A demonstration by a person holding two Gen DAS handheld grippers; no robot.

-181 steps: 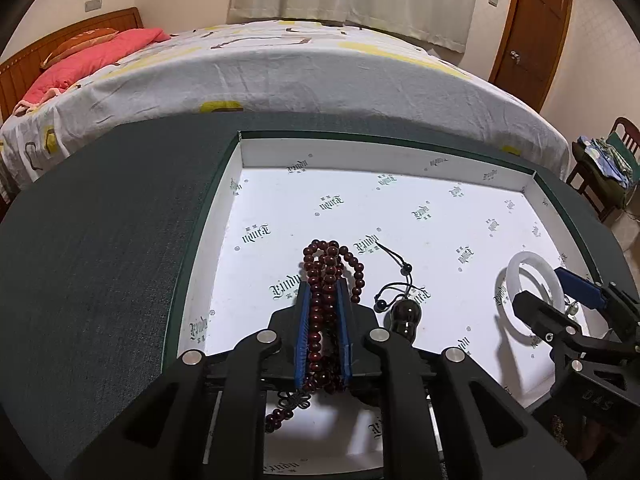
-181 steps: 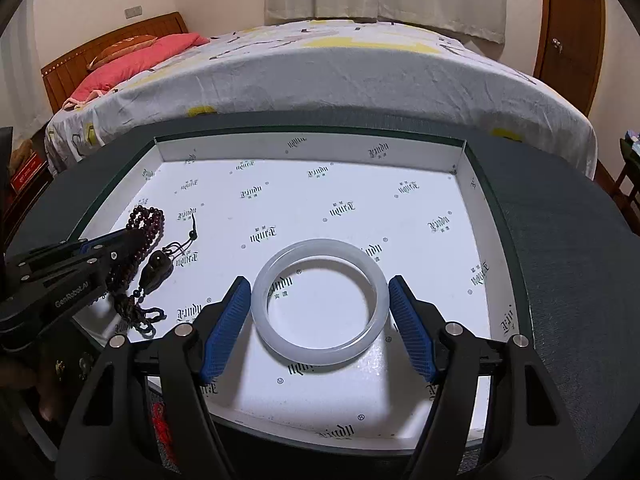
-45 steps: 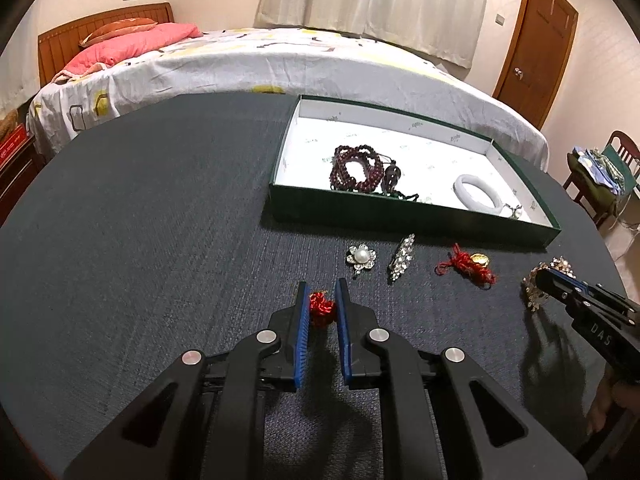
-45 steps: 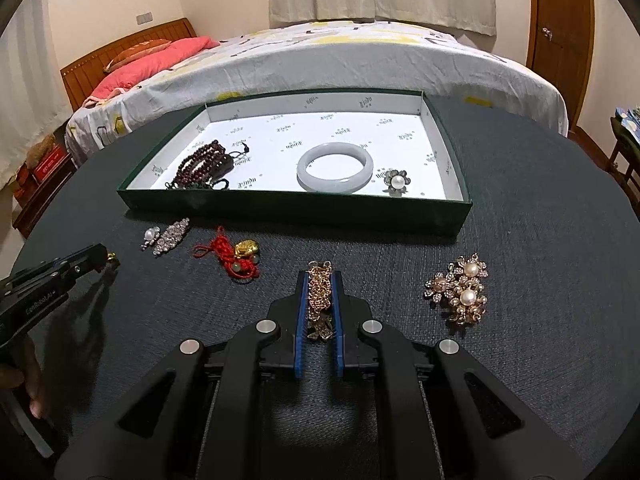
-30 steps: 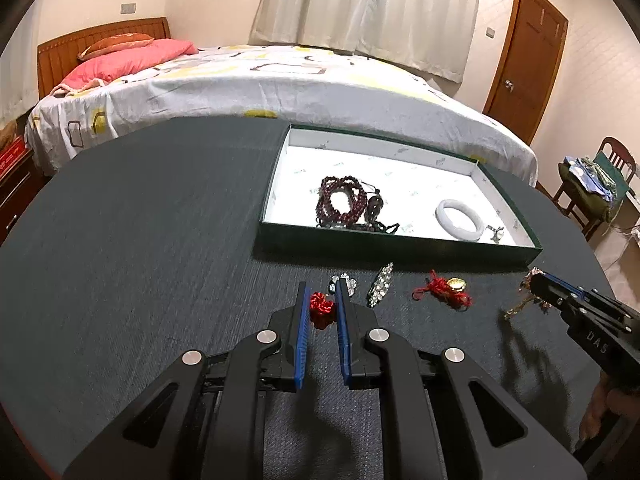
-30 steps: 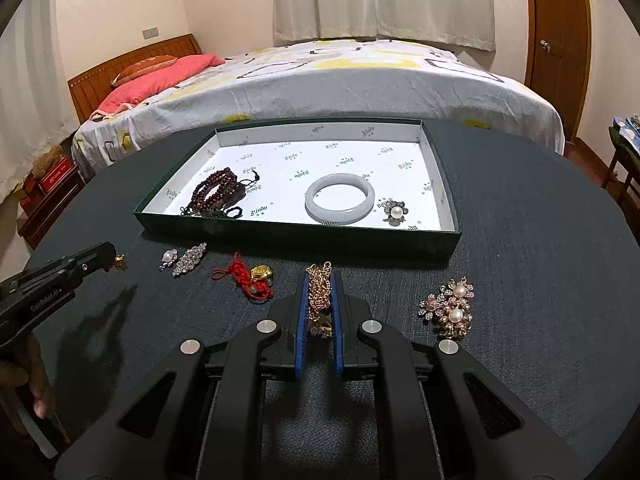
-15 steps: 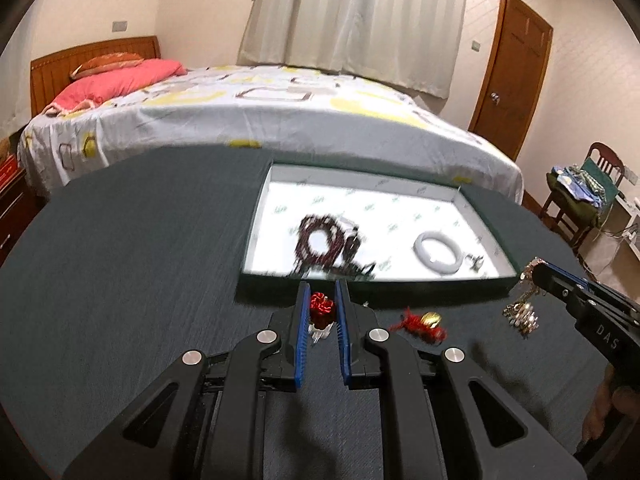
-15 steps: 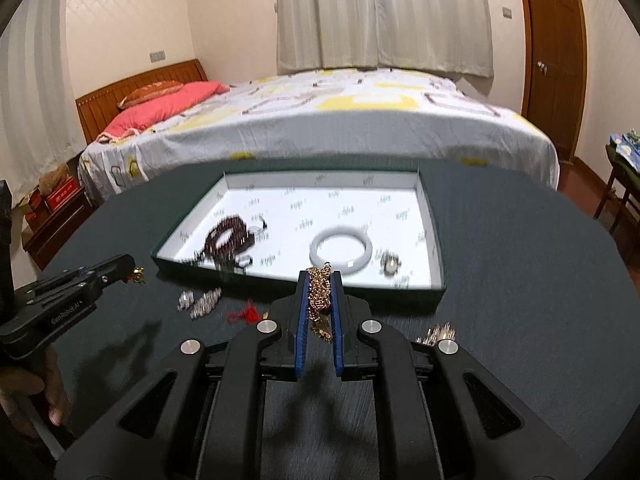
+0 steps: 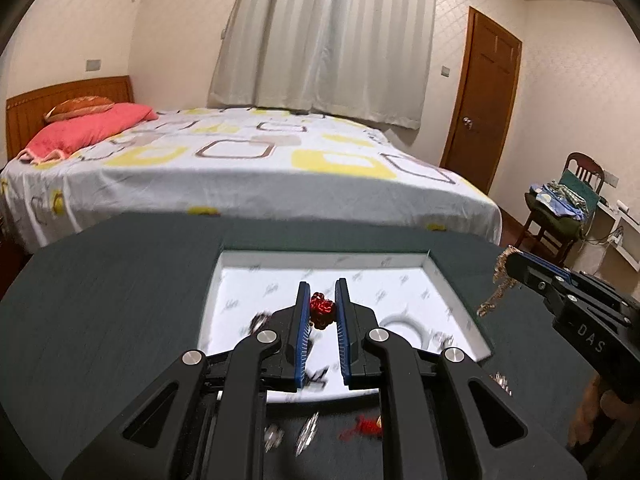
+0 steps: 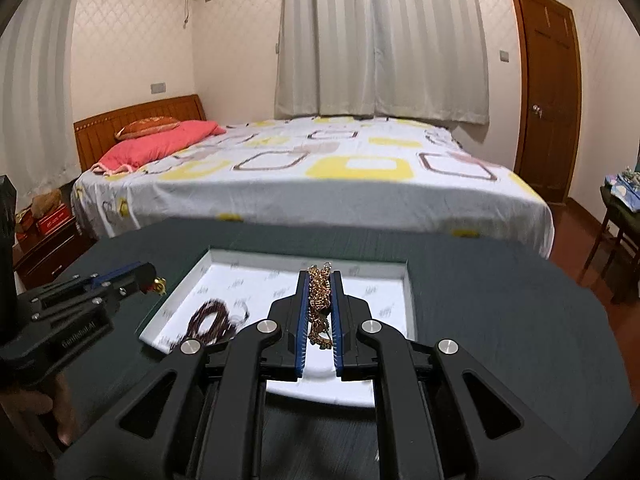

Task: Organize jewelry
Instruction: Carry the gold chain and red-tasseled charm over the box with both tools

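The left tool (image 9: pixel 323 312) pinches a small red ornament (image 9: pixel 321 309) between its blue pads, held in the air above the white-lined tray (image 9: pixel 444 280). The right tool (image 10: pixel 320 304) is pressed together on a gold chain piece (image 10: pixel 318 296), also raised over the tray — in the left wrist view the chain dangles from that tool's tip, above the tray's right edge. Inside the tray lie a dark red bead bracelet (image 10: pixel 210 322) toward the left and a white bangle (image 9: pixel 402 326) toward the right, both blurred. On the dark desk (image 9: pixel 120 300) in front of the tray sit a silvery brooch (image 9: pixel 308 434) and a red-corded charm (image 9: pixel 364 428) — details smeared. A bed (image 10: pixel 320 176) stands behind the desk.
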